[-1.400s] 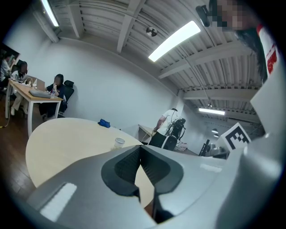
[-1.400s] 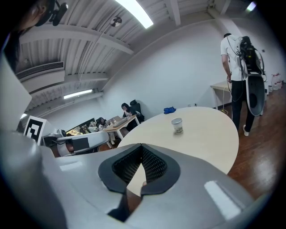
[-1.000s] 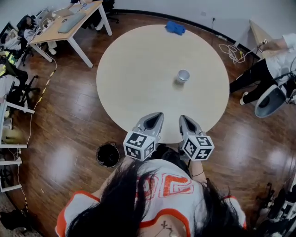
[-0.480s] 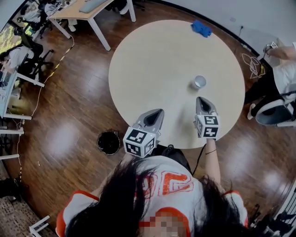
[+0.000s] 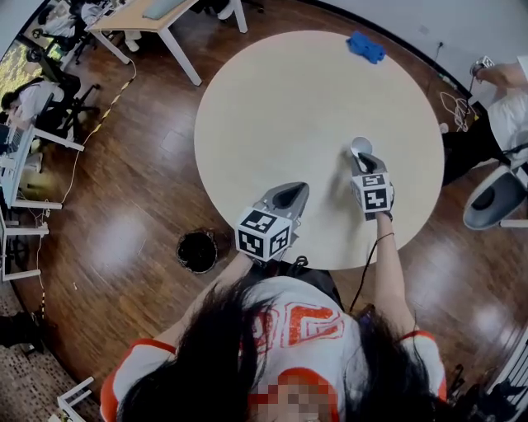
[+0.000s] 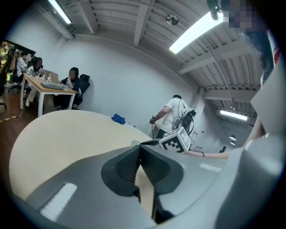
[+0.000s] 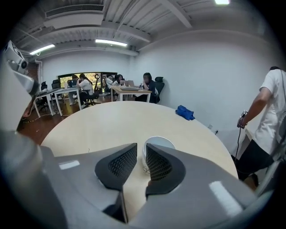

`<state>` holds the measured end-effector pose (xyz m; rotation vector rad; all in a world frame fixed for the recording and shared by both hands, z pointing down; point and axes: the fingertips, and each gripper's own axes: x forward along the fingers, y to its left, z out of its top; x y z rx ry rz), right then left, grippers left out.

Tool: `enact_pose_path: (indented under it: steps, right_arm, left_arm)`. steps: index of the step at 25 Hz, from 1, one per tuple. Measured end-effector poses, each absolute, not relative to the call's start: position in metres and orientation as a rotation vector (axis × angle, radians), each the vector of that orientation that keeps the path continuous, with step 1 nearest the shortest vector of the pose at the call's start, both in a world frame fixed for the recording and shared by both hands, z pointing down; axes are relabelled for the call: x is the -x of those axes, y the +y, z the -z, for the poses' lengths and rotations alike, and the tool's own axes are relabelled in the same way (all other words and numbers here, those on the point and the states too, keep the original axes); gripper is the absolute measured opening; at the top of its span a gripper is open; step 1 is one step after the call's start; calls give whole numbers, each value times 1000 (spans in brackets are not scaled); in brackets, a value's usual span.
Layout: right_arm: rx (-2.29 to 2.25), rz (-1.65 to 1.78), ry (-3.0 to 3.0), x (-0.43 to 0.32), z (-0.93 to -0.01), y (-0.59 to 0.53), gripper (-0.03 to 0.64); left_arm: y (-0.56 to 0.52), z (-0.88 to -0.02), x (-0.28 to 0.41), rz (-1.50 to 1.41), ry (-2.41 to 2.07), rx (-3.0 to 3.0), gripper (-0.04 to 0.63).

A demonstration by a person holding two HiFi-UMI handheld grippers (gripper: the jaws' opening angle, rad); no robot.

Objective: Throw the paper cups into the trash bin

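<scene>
Facing the cup: the right gripper [image 5: 361,158] [image 7: 140,154] was stretched out over the round worktop [image 5: 272,107] [image 7: 103,125], its tips pointed at the paper cup [image 5: 360,146] [image 7: 157,143].
Right jaws: parted by a narrow gap, with nothing pinched between them that could be seen.
Paper cup: white and upright with its mouth up, standing on the worktop just ahead of the right jaws' tips. Its near wall showed in the gap and ran behind the right-hand jaw, and whether that jaw touched it could not be told.
Left gripper [image 5: 294,194] [image 6: 139,150]: held low over the near edge of the worktop, well to the left of the cup.
Left jaws: pressed together at the tips and empty.
Trash bin [image 5: 197,251]: black and round, on the wooden floor [image 5: 124,214], below and behind the left jaws and off to their left, outside the worktop's edge and far from the cup.
Blue object [image 5: 365,46] [image 7: 184,112] [image 6: 118,118]: lay at the far rim of the worktop, well beyond both pairs of jaws.
Bystander [image 7: 270,112] [image 6: 172,112]: stood past the worktop, to the right of the right jaws.
Desk [image 5: 157,12] [image 7: 129,89]: far beyond the jaws, with people seated at it.
</scene>
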<state>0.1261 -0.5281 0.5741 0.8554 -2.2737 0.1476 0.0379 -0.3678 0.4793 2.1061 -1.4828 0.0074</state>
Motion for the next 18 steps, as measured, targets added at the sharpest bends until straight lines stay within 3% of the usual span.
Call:
enact_pose_path:
  steps: [12, 18]
  right_arm:
    - [-675, -5, -2099, -119, -603, -536, 78]
    - [-667, 0, -2055, -120, -611, -540, 35]
  left_arm:
    - [-386, -512, -55, -91, -1432, -2105, 0]
    - [-385, -511, -55, -104, -1430, -2111, 0]
